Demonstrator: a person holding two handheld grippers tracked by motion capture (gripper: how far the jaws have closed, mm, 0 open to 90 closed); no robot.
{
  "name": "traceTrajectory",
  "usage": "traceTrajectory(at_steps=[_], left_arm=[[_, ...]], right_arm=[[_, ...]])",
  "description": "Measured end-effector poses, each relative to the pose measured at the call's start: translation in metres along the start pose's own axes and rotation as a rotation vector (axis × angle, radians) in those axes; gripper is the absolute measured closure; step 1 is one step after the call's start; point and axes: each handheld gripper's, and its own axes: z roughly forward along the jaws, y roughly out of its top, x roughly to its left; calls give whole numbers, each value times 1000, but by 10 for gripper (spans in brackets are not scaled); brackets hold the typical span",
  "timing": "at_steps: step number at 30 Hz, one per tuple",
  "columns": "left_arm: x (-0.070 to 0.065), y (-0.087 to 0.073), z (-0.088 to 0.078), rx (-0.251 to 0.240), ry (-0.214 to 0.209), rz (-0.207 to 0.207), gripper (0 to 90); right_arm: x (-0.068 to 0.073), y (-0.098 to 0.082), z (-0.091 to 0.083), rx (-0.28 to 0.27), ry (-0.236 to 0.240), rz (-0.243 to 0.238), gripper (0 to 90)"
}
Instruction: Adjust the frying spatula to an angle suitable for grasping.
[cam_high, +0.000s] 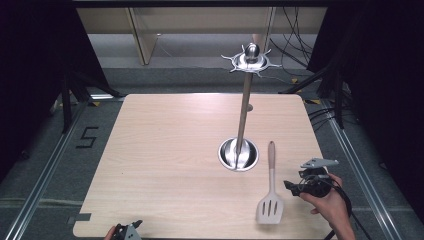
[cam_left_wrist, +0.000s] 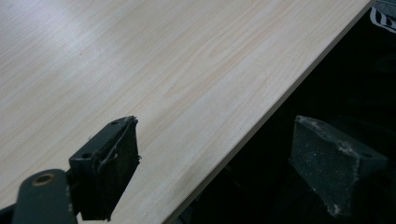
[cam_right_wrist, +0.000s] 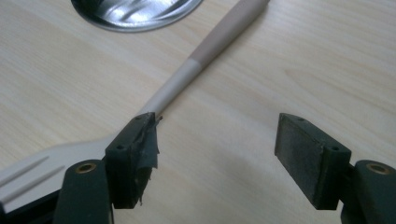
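Currently, spatula: a pale cream slotted spatula with a tan handle end (cam_high: 271, 192) is laid flat on the bench, its slotted blade toward the near edge and its handle pointed away toward the stand's base.
Spatula in the right gripper view: the slim shaft (cam_right_wrist: 196, 60) is seen running from the blade at lower left up to the tan handle end at the top; its neck is partly hidden behind the left-hand jaw.
Right hand-held gripper: the black right hand-held gripper (cam_high: 296, 186) is held in a hand just to the right of the spatula's blade end, low over the bench.
Right jaws: they are spread wide; bare wood is seen between the pads, and the spatula is not pinched. Whether the one jaw touches the spatula cannot be told.
Stand: a tall polished steel utensil stand (cam_high: 243, 115) is set near the bench's middle, with a round dished base (cam_high: 238, 154) and a hooked crown (cam_high: 251, 60) at the top. The base lies just beyond the handle tip, apart from it.
Left hand-held gripper: the black left hand-held gripper (cam_high: 127, 231) is held at the near left edge, well apart from the spatula.
Left jaws: they are spread, with nothing between them; one jaw is over the wood and the other beyond the edge.
Bench: a light wood-grain bench top with rounded corners (cam_high: 165, 150) carries the spatula and the stand.
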Motion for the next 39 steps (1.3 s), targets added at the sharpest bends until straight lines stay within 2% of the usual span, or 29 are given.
traceTrajectory(at_steps=[1, 2, 4, 5, 8, 9, 10, 13, 14, 15, 16, 17, 18, 19, 20, 22, 23, 24, 28, 30, 33, 34, 36, 37, 39], left_arm=[[0, 0, 0, 0, -1, 0, 148], [0, 0, 0, 3, -2, 1, 148], [0, 0, 0, 3, -2, 1, 148], [-4, -1, -2, 21, 10, -56, 148], [-3, -1, -2, 26, 16, -54, 148], [-2, 0, 1, -4, 24, -29, 148], [-2, 0, 1, -7, 24, -39, 148], [-2, -1, 1, -11, 26, -44, 148], [-4, -2, 0, 5, 30, -84, 148], [-3, -2, -1, 23, 20, -66, 148], [-3, -2, -2, 27, 19, -63, 148], [-3, -2, -2, 27, 20, -61, 148], [-3, -2, -2, 26, 20, -62, 148], [-3, -2, -2, 26, 20, -62, 148], [-3, -2, -2, 26, 19, -61, 148], [-3, -1, -2, 26, 19, -61, 148], [-3, -2, -2, 26, 19, -61, 148], [-2, -2, -2, 27, 18, -62, 148], [-3, -1, -2, 25, 18, -61, 148], [-2, -2, -2, 26, 18, -62, 148], [-2, -2, -2, 25, 18, -59, 148], [-2, -2, -2, 25, 17, -61, 148], [-2, -2, -2, 25, 17, -61, 148], [-2, -2, -2, 25, 16, -60, 148], [-2, -2, -2, 27, 17, -60, 148]], right_arm=[[0, 2, 3, -24, -2, -14, 313], [0, 10, 4, -6, -3, -28, 315], [-1, 13, 5, -8, -6, -46, 317], [0, 19, 7, -8, -10, -58, 317], [2, 26, 9, -7, -4, -59, 318], [4, 32, 11, -1, -11, -58, 319], [2, 35, 14, -10, -21, -96, 319], [5, 40, 17, 13, -11, -79, 319], [5, 42, 18, 19, -14, -78, 319], [9, 43, 21, 32, -11, -43, 319], [8, 45, 27, -9, -6, -55, 320], [8, 45, 27, -9, -6, -55, 320], [4, 50, 27, 13, -12, -102, 320], [5, 51, 28, 10, -9, -96, 321], [8, 51, 28, 8, -3, -55, 323], [9, 52, 28, 27, -3, -44, 324], [10, 54, 28, 33, 6, -21, 324], [7, 57, 30, 42, -2, -45, 329], [7, 60, 35, 50, 1, -31, 338], [7, 63, 41, 84, -6, -48, 348], [8, 65, 46, 128, -11, -53, 350], [10, 66, 52, 139, -13, -49, 367], [11, 67, 54, 152, -12, -51, 370], [9, 67, 57, 143, -18, -84, 373], [10, 68, 59, 164, -22, -79, 393]])
